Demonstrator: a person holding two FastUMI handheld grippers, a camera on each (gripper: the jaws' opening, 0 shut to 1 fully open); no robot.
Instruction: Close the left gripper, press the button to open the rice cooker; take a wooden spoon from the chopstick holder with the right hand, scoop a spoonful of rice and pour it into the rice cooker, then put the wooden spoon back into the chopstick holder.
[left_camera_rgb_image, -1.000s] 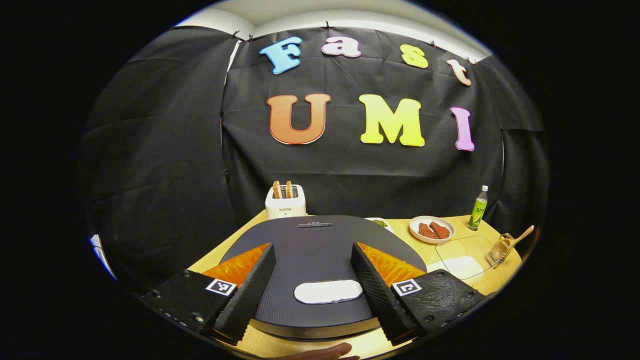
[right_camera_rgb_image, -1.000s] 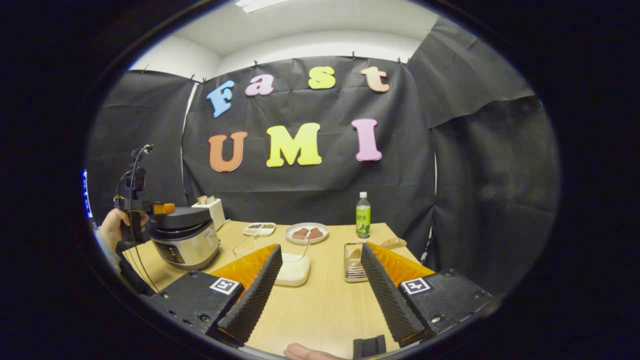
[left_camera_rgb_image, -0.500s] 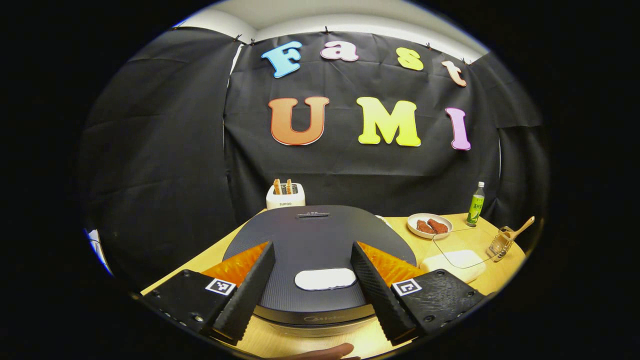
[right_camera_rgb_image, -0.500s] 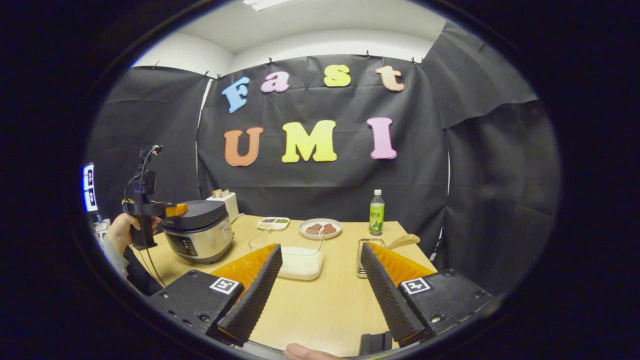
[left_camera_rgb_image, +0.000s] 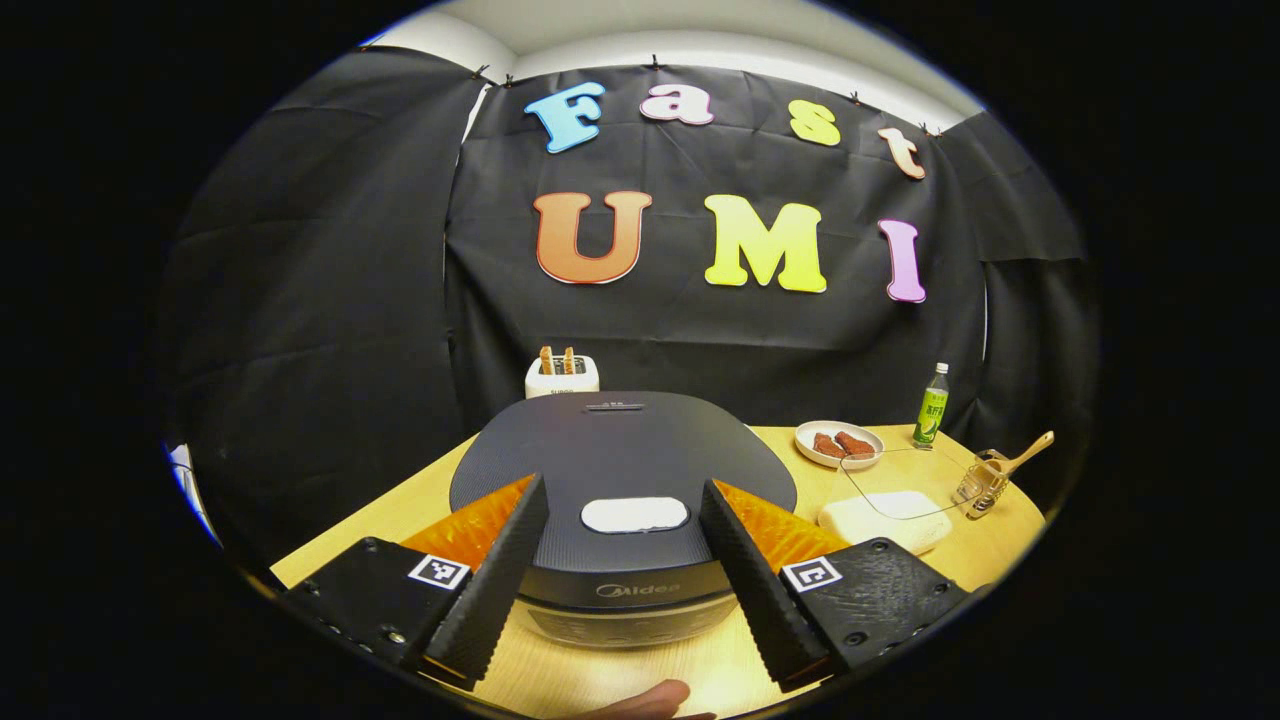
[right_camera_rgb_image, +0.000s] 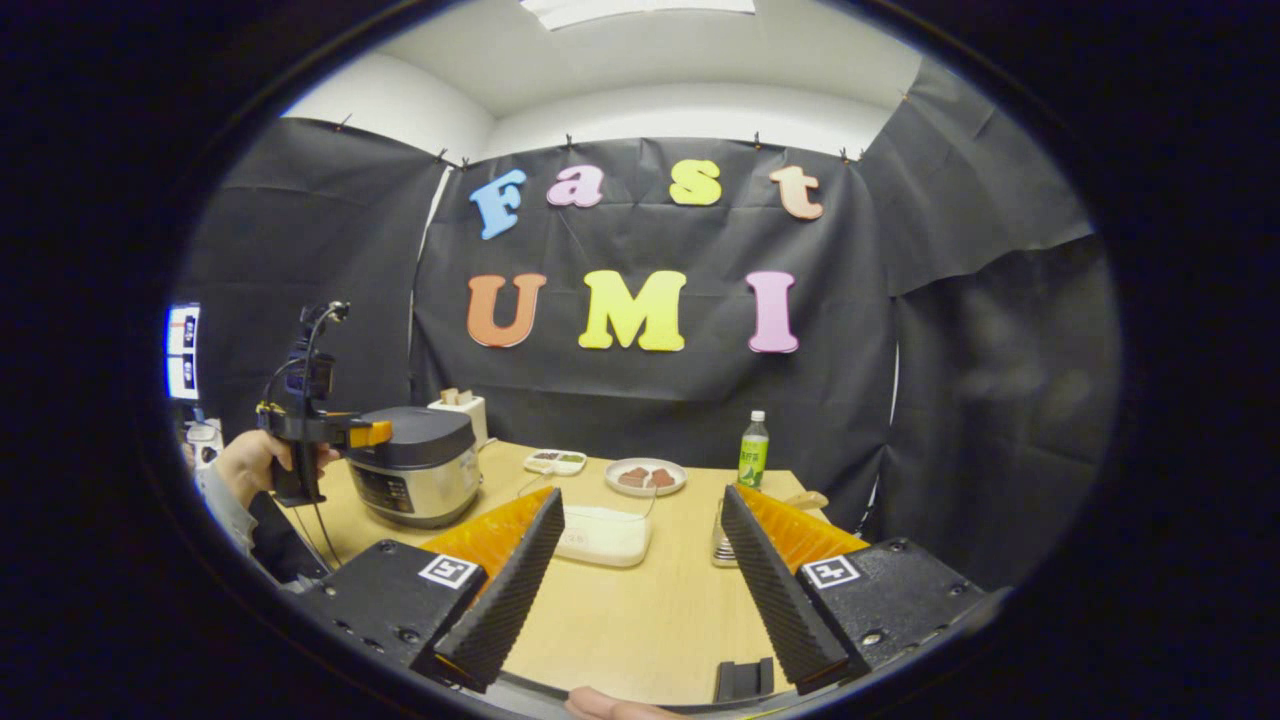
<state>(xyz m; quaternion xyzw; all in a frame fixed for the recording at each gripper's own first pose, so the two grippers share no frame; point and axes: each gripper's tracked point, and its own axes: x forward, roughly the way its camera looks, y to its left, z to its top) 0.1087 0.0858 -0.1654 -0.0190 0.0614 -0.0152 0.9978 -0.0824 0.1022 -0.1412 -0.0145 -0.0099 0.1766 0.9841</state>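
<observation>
The left tongs (left_camera_rgb_image: 625, 560) are held wide apart before the lidded rice cooker (left_camera_rgb_image: 620, 470), its pale button (left_camera_rgb_image: 634, 514) between them; closing them is judged next, then pressing. The right tongs (right_camera_rgb_image: 640, 580) are spread wide over the tabletop (right_camera_rgb_image: 640, 620); beyond, the chopstick holder (right_camera_rgb_image: 722, 540) carries the wooden spoon (left_camera_rgb_image: 1025, 452).

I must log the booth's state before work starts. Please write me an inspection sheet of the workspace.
Surface: wooden table, no spills seen.
Job's things: rice cooker lid shut, pale button on top; rice container; wooden spoon in chopstick holder.
Clutter: toaster, plate, bottle, small tray.
Grippers: left tool open, before the cooker; right tool open above the table.
Cables: thin cable hangs below left tool.
Surroundings: black cloth wall.
</observation>
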